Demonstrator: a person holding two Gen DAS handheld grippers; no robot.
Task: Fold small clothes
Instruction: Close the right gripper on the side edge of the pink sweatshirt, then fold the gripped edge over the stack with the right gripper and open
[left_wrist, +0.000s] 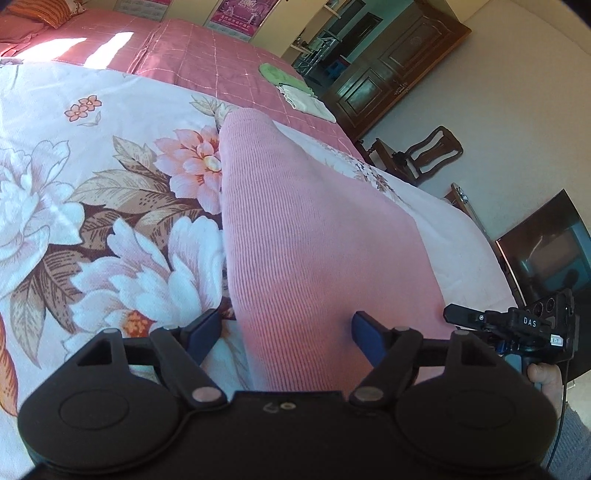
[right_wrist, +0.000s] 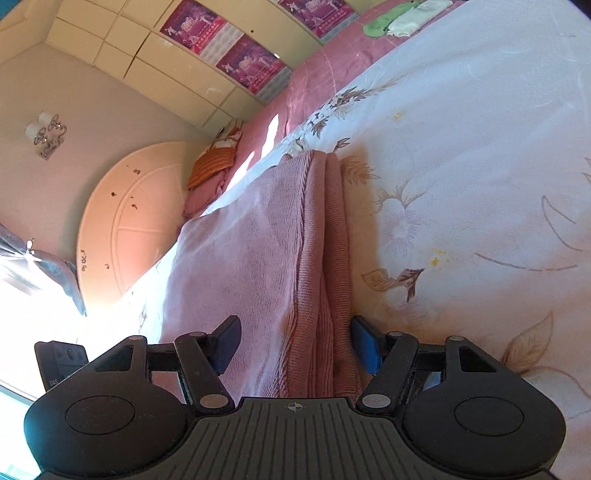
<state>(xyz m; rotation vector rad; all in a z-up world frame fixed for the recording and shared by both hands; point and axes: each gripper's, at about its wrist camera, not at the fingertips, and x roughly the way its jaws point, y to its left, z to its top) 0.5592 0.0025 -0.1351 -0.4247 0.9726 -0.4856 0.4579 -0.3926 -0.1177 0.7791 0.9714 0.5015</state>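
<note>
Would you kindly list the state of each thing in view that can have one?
pink knit garment: lying on the bed, layers doubled along one edge.
left gripper: open, fingers astride the garment.
right gripper: open, fingers astride the doubled edge.
green cloth: lying flat.
white cloth: folded.

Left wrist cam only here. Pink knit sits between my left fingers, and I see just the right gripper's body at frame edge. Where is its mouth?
Observer: The right gripper straddles the same pink knit garment, with cloth between its fingers.
Operator: Clamped?
Observer: Can't tell. Its fingers stand wide, with cloth close to both.
Operator: Single layer there?
Observer: No, it's folded. Stacked edges run along the side nearest the floral sheet.
</note>
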